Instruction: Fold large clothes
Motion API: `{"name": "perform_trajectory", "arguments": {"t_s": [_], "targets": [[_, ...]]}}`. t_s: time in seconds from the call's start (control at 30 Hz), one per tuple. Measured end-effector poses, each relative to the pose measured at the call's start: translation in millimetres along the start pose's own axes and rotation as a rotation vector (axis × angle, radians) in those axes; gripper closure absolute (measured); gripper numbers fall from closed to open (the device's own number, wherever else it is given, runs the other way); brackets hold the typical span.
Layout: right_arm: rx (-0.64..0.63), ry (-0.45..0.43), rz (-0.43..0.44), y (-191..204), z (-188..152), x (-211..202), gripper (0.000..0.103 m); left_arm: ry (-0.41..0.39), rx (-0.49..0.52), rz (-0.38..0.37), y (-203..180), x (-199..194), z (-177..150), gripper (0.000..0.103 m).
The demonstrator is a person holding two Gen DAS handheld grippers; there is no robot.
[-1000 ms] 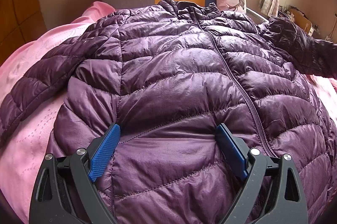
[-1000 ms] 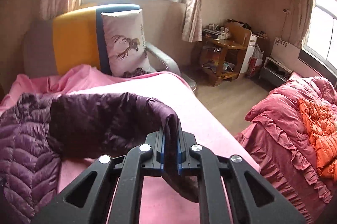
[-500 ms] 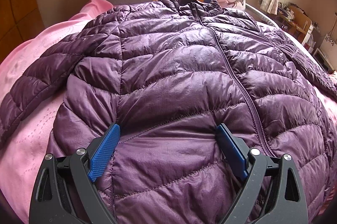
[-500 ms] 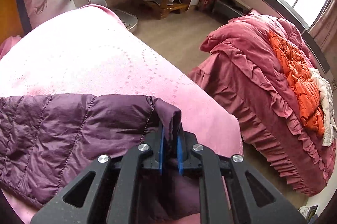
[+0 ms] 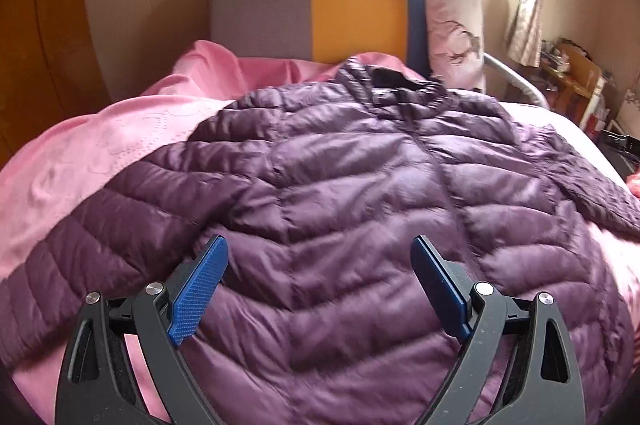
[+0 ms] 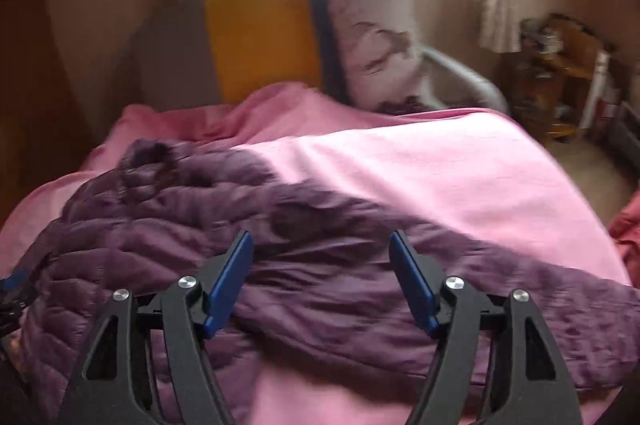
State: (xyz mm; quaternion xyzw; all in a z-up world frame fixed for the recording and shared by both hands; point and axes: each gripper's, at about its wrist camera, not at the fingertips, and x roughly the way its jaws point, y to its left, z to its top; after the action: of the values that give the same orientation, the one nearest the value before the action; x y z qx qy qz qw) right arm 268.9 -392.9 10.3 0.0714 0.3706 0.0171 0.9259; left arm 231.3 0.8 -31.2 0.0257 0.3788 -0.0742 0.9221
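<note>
Left sleeve [image 5: 84,237] lay spread across pink bedspread [image 5: 100,145], flat, unfolded. Left gripper [image 5: 320,289] hovered over lower front of purple puffer jacket [image 5: 340,185], jaws wide apart, nothing between pads. Jacket sat face-up on the bed, zipper [image 5: 444,177] closed, collar [image 5: 392,81] toward the headboard [image 5: 304,1]. Right gripper [image 6: 322,281] hung above right sleeve [image 6: 460,277], jaws opening, sleeve below but not pinched. Sleeve stretched out toward bed's right edge.

Handling, judged: light, soft, puffy; shiny shell likely slippery, springs back after folding. Best hold probably at cuffs, hem corners or shoulder seams, pinching through both layers along a quilting line, not on a bulging baffle. Thin pinch could slip out; needs pressing down after each fold.
</note>
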Motion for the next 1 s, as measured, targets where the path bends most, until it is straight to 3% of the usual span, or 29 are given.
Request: {"name": "perform_trajectory", "arguments": {"t_s": [0.07,0.13,0.3,0.5,0.67,0.77,0.9,1.0], "targets": [[-0.041,0.049,0.037,35,0,37,0.035,0.023,-0.01,0.017,9,11,-2,0.012],[-0.022,0.087,0.034,38,0,68,0.035,0.069,-0.03,0.021,17,23,-10,0.012],[0.095,0.168,-0.11,-8,-9,129,0.034,0.141,-0.123,-0.032,36,42,-31,0.011],[0.075,0.124,-0.153,-22,-6,135,0.029,0.132,-0.145,-0.053,39,39,-36,0.009],[0.005,0.085,-0.293,1,-8,99,0.019,0.128,-0.164,-0.063,41,33,-42,0.009],[-0.04,0.015,-0.202,23,-20,55,0.018,0.126,-0.164,-0.058,38,31,-42,0.009],[-0.136,0.074,0.018,61,-59,15,0.018,0.123,-0.166,-0.054,36,29,-42,0.009],[-0.174,0.146,0.071,82,-99,-1,0.018,0.118,-0.17,-0.054,36,28,-43,0.009]]}}
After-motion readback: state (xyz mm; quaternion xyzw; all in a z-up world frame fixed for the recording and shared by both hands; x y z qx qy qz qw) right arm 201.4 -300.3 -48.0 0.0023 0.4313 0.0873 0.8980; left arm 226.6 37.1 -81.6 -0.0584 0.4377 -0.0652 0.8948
